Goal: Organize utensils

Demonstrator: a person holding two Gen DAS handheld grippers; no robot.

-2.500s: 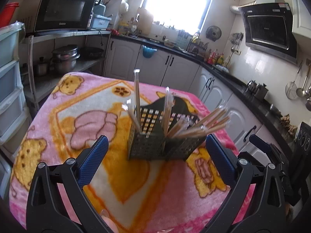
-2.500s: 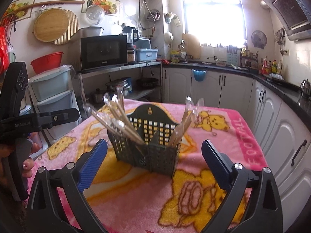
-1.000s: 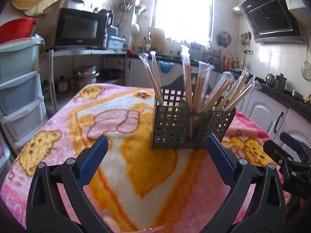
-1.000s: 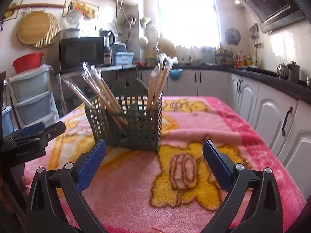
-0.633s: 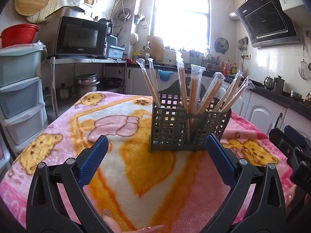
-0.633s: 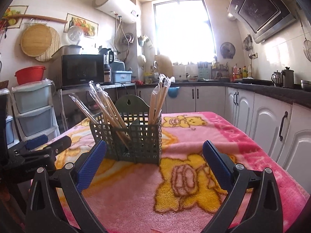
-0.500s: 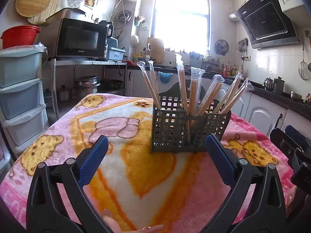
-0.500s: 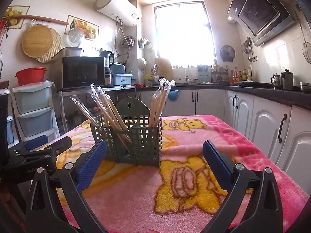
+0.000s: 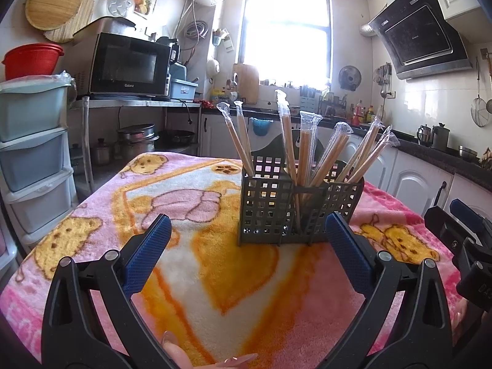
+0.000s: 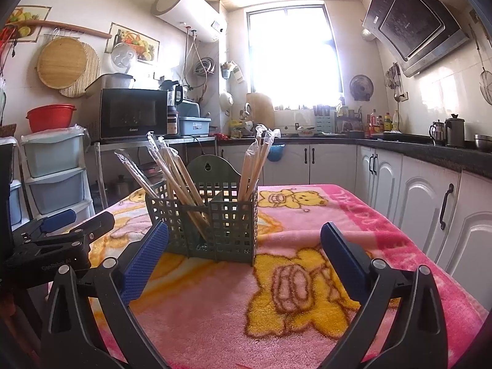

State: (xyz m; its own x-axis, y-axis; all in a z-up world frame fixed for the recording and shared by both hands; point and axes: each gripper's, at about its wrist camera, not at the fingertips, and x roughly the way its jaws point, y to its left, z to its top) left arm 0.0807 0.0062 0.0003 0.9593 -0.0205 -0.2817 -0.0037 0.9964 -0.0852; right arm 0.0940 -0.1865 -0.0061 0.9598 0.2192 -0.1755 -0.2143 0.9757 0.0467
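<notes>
A dark green slotted utensil basket (image 9: 295, 212) (image 10: 215, 224) stands on a pink cartoon blanket (image 9: 190, 258) (image 10: 307, 292). Several plastic-wrapped chopsticks (image 9: 307, 153) (image 10: 175, 169) stand tilted in its compartments. My left gripper (image 9: 246, 255) hangs open just in front of the basket with nothing between its blue pads. My right gripper (image 10: 243, 252) is open too, low over the blanket, the basket just beyond its left finger. Each gripper shows at the edge of the other's view, left gripper (image 10: 55, 240) and right gripper (image 9: 461, 230).
A shelf with a microwave (image 9: 129, 67) and stacked plastic drawers (image 9: 30, 153) stands left of the table. White cabinets (image 10: 415, 193) under a dark counter run along the right and back. The blanket's near edge (image 9: 24, 313) drops off at the left.
Both grippers have sunk from a high view over the basket to nearly table height, staying open. The basket and chopsticks have not moved.
</notes>
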